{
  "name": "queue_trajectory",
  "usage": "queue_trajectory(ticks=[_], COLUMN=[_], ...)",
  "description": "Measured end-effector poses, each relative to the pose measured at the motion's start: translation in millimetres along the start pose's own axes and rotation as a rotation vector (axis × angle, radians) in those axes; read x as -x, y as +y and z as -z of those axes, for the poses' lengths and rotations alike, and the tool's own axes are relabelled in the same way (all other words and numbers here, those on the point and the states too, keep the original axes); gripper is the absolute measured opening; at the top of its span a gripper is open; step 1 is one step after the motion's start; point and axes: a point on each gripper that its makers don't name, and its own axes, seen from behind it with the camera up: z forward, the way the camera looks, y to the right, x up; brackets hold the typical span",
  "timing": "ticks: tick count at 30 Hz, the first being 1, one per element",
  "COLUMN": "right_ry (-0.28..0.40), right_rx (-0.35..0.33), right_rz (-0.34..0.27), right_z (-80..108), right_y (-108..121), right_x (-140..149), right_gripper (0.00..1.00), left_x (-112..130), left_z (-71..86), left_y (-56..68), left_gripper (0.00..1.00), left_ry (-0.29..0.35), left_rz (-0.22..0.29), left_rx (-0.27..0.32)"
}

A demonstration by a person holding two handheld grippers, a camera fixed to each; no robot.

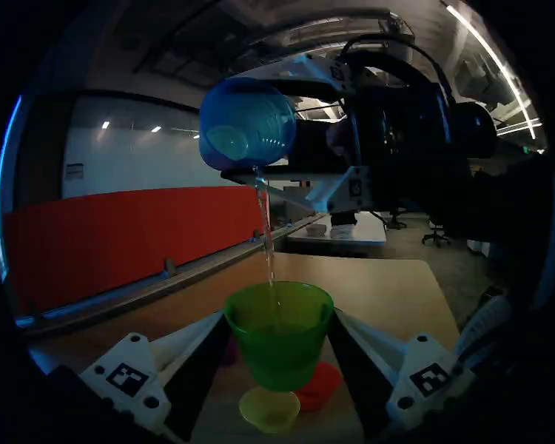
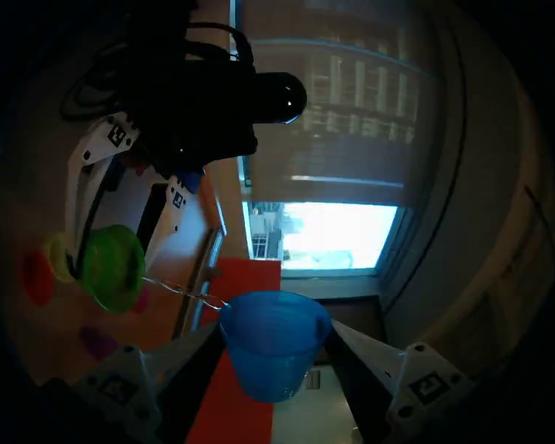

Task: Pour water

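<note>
Over the worktop, the left tongs pinch the green cup upright; at 12 o'clock above it the right tongs pinch the tipped blue cup, its water stream dropping toward 6 o'clock into the green mouth.

- Green cup: translucent green, plain; between left gripper jaws.
- Blue cup: translucent blue, plain; between right gripper jaws.
- Jaws, both grippers: white, black inner faces; one blk-on-wht square marker each.
- Yellow disc: plain yellow, just below left jaws, under green cup.
- Red-orange piece: plain, beside yellow disc, twd right-hand jaw.
- Purple piece: dull purple, left of right jaws.
- Desk: light tan, no pattern.
- Partition: flat orange-red, beyond left jaws.
- Water stream: clear, colourless.
</note>
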Motion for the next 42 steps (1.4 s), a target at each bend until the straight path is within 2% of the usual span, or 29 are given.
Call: queue_trajectory(ticks=[9,21,24,27,42], right_ry=[0.003,0.007,0.009,0.014,0.042], right_rx=[0.0,0.0,-0.003,-0.007,0.017], right_rz=[0.028,0.008,-0.033,-0.1,-0.486], right_z=[0.2,1.0,2.3,3.9,16.7], right_y=[-0.7,-1.3,-3.4,-5.6,-3.8], right_x=[-2.2,-4.1,-5.1,-5.9,-10.8], right_gripper=[0.9,0.9,0.9,0.9,0.9], left_x=[-1.0,-0.2,-0.1,0.0,-2.9], left_z=[-0.9,-1.7,-1.5,-0.9,0.9], left_y=[0.2,-0.6,-2.4,-3.1,-7.4], left_gripper=[0.86,0.86,0.86,0.86,0.86], left_ry=[0.0,0.0,0.001,0.001,0.004], left_rz=[-0.001,-0.001,0.001,0.004,0.003], left_rx=[-0.002,-0.005,-0.008,-0.01,-0.027])
